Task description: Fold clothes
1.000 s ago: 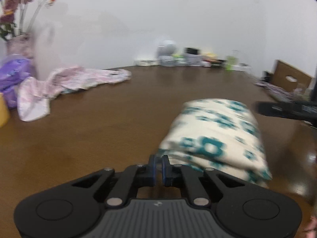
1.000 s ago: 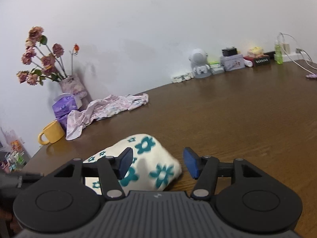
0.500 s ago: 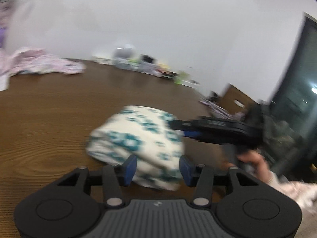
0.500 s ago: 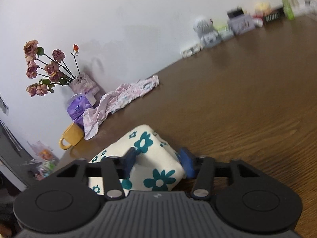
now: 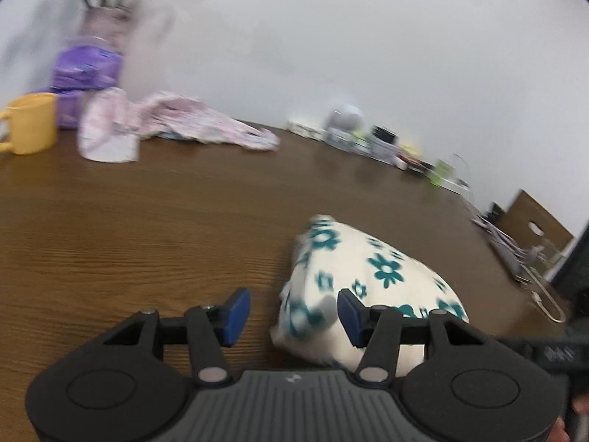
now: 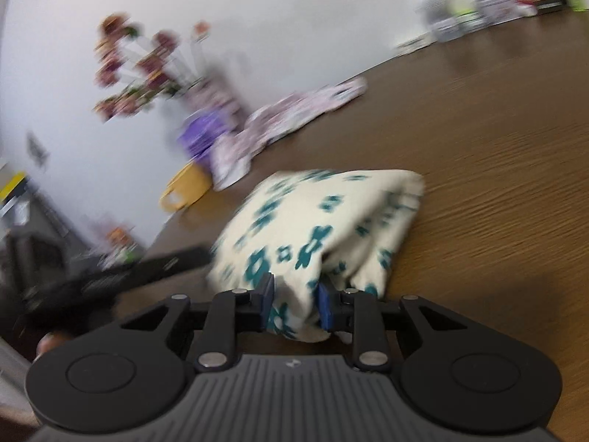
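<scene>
The folded cloth bundle (image 5: pixel 371 283) lies on the table (image 5: pixel 147 228) toward its near edge. Along the far edge, against the wall, a mug (image 5: pixel 31 123) stands at the left corner, a soft pack (image 5: pixel 86 70) just behind it, a vase of flowers (image 5: pixel 99 0) behind that. A crumpled garment (image 5: pixel 173 127) sprawls rightward from the pack. Small clutter (image 5: pixel 379 140) lines the far edge further right.
</scene>
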Available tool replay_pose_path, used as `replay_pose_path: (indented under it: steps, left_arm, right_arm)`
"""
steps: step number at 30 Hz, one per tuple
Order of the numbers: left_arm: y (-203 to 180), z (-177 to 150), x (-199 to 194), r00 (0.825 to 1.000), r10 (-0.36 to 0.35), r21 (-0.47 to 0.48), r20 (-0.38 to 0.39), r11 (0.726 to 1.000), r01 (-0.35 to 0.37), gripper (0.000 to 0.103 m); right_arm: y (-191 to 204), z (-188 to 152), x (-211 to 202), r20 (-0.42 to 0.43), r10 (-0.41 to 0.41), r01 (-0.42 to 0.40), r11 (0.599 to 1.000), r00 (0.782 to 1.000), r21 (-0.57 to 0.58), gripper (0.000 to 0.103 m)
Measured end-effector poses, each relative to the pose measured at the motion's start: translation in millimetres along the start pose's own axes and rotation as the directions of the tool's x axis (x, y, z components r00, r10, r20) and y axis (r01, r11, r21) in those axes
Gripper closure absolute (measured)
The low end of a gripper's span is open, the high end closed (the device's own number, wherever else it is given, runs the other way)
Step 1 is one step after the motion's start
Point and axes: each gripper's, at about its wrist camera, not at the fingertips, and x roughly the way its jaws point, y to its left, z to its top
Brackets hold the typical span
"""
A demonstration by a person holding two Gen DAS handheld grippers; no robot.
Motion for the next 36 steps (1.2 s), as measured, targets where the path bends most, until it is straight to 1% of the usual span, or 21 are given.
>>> replay_pose_path:
  steps: [5,7,8,9,11,13,15,16,18,19,21,23,24,26,27,28,30,31,32,34,36]
  left_arm:
    - [18,-7,-22,0.998,0.048,-0.028,0.05,0.999,-0.047,0.05]
    - [19,-11,-33,0.996,0.057,-0.013,0.072,0.998,-0.057,0.049]
    - [17,-13,-39,0.994,0.069,0.012,0.087,0.997,-0.07,0.049]
    - [15,-16,-44,0.992,0.079,0.044,0.101,0.995,-0.084,0.048]
    - [8,-23,-50,0.992,0.07,0.105,0.102,0.991,-0.081,0.045]
    - [0,-29,-52,0.996,0.024,0.162,0.082,0.986,-0.038,0.045]
    - [-15,-37,-49,0.998,-0.028,0.226,0.049,0.974,0.016,0.045]
    - [-24,-41,-47,0.999,-0.032,0.259,0.041,0.966,0.02,0.044]
    - [-44,-50,-39,0.999,-0.001,0.32,0.034,0.947,-0.01,0.044]
    - [-49,-52,-36,0.999,0.017,0.326,0.029,0.945,-0.026,0.044]
    - [-58,-57,-28,0.998,0.056,0.329,0.017,0.942,-0.058,0.045]
    - [-58,-58,-24,0.998,0.062,0.287,0.008,0.956,-0.062,0.046]
    - [-59,-57,-24,0.998,0.062,0.263,0.013,0.963,-0.064,0.047]
    - [-58,-56,-25,0.998,0.063,0.22,0.022,0.973,-0.066,0.06]
    - [-57,-55,-24,0.998,0.064,0.203,0.023,0.977,-0.067,0.062]
    - [-57,-54,-22,0.998,0.065,0.19,0.019,0.979,-0.068,0.065]
    - [-55,-54,-19,0.998,0.06,0.17,0.009,0.984,-0.061,0.077]
    - [-55,-54,-18,0.998,0.06,0.164,0.009,0.985,-0.061,0.082]
    - [-54,-54,-18,0.998,0.058,0.159,0.011,0.985,-0.059,0.088]
    - [-55,-54,-20,0.998,0.051,0.157,0.02,0.986,-0.054,0.092]
    - [-57,-55,-23,0.998,0.05,0.163,0.032,0.985,-0.054,0.093]
  right_arm:
    - [41,-11,34,-0.09,0.089,-0.094,0.994,0.992,-0.047,0.077]
    - [54,-13,43,-0.121,0.115,-0.125,0.989,0.986,-0.074,0.074]
    - [59,-14,43,-0.129,0.123,-0.135,0.987,0.984,-0.092,0.069]
    - [64,-15,39,-0.127,0.124,-0.139,0.983,0.984,-0.117,0.068]
    - [69,-17,27,-0.111,0.111,-0.129,0.978,0.988,-0.163,0.068]
    - [68,-20,6,-0.077,0.071,-0.085,0.974,0.995,-0.208,0.068]
    - [61,-23,-16,-0.022,0.002,-0.007,0.97,1.0,-0.244,0.068]
    - [57,-25,-26,0.01,-0.04,0.041,0.965,0.999,-0.258,0.068]
    - [49,-29,-41,0.081,-0.13,0.148,0.948,0.988,-0.281,0.068]
    - [46,-31,-45,0.112,-0.173,0.199,0.935,0.979,-0.294,0.068]
    - [39,-34,-45,0.154,-0.234,0.273,0.907,0.96,-0.322,0.068]
    - [36,-34,-40,0.182,-0.263,0.313,0.882,0.947,-0.353,0.068]
    - [35,-33,-36,0.185,-0.265,0.317,0.874,0.946,-0.369,0.068]
    - [35,-33,-28,0.184,-0.266,0.319,0.863,0.946,-0.393,0.068]
    - [36,-32,-24,0.176,-0.265,0.315,0.86,0.948,-0.4,0.068]
    - [37,-31,-20,0.168,-0.261,0.308,0.86,0.951,-0.407,0.068]
    - [37,-31,-14,0.151,-0.245,0.286,0.866,0.958,-0.41,0.068]
    - [37,-31,-12,0.148,-0.238,0.279,0.869,0.96,-0.408,0.07]
    - [37,-31,-12,0.154,-0.234,0.277,0.872,0.96,-0.403,0.073]
    - [36,-31,-12,0.165,-0.224,0.272,0.88,0.961,-0.389,0.081]
    - [33,-29,-14,0.172,-0.206,0.255,0.901,0.963,-0.351,0.093]
